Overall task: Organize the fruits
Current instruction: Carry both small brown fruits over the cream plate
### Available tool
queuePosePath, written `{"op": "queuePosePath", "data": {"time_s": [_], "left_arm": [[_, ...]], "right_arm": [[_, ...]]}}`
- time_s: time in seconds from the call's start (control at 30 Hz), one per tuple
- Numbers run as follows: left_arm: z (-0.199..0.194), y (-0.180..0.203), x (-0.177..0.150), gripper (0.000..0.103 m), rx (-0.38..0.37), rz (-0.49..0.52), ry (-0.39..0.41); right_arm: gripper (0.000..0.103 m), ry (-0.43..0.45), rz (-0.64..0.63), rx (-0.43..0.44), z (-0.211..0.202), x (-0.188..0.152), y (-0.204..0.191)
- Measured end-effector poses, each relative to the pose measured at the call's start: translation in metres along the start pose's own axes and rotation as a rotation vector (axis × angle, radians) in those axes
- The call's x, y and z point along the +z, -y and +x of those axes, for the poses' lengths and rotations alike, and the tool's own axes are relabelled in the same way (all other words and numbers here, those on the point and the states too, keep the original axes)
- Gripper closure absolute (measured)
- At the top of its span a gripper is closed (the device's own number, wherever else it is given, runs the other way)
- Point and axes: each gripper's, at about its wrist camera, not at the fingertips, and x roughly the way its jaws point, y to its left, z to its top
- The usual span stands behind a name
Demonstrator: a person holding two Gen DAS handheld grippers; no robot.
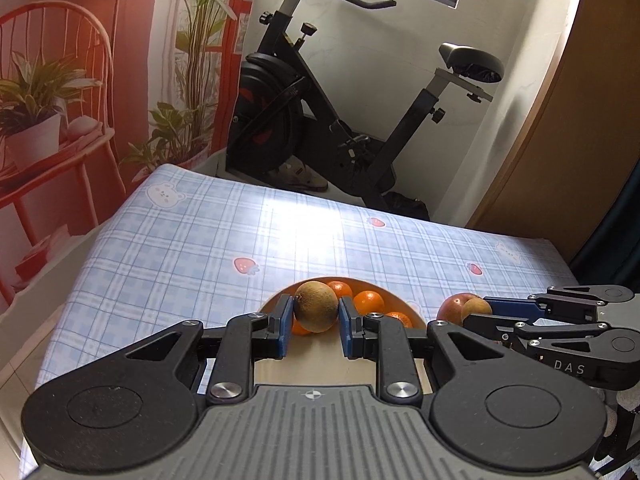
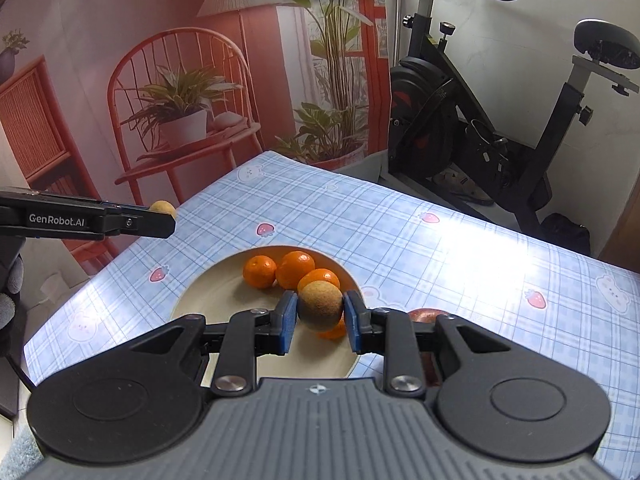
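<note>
My left gripper (image 1: 315, 318) is shut on a brown kiwi (image 1: 316, 306) and holds it above a beige plate (image 1: 400, 304) with several oranges (image 1: 369, 302). My right gripper (image 2: 320, 316) is shut on a second brown kiwi (image 2: 321, 305), held over the same plate (image 2: 208, 300) just in front of the oranges (image 2: 295, 269). In the left wrist view the right gripper (image 1: 480, 314) comes in from the right with its kiwi (image 1: 475, 309). In the right wrist view the left gripper (image 2: 170, 220) comes in from the left with its kiwi (image 2: 163, 208). A red apple (image 1: 454, 306) lies right of the plate.
The table (image 1: 180, 240) has a blue checked cloth with strawberry prints. An exercise bike (image 1: 320, 120) stands behind its far edge. A printed backdrop (image 1: 100, 80) with a red chair and plants hangs at the left. A wooden door (image 1: 580, 140) is at the right.
</note>
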Motion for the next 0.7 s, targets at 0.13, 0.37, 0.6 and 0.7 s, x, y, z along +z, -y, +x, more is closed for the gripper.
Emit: {"op": "queuePosePath", "data": {"time_s": [0.13, 0.37, 0.6, 0.7], "left_arm": [[0.029, -0.006, -0.003, 0.077, 0.014, 0.036, -0.071], [0.066, -0.013, -0.009, 0.077, 0.022, 0.039, -0.174], [0.087, -0.025, -0.017, 0.077, 0.041, 0.025, -0.250], [0.087, -0.027, -0.018, 0.077, 0.034, 0.016, -0.244]], "right_arm": [[0.075, -0.065, 0.014, 0.014, 0.023, 0.001, 0.007], [0.075, -0.233, 0.051, 0.036, 0.062, 0.005, 0.019], [0.075, -0.345, 0.044, 0.032, 0.085, 0.003, 0.018], [0.075, -0.354, 0.035, 0.025, 0.090, 0.002, 0.015]]}}
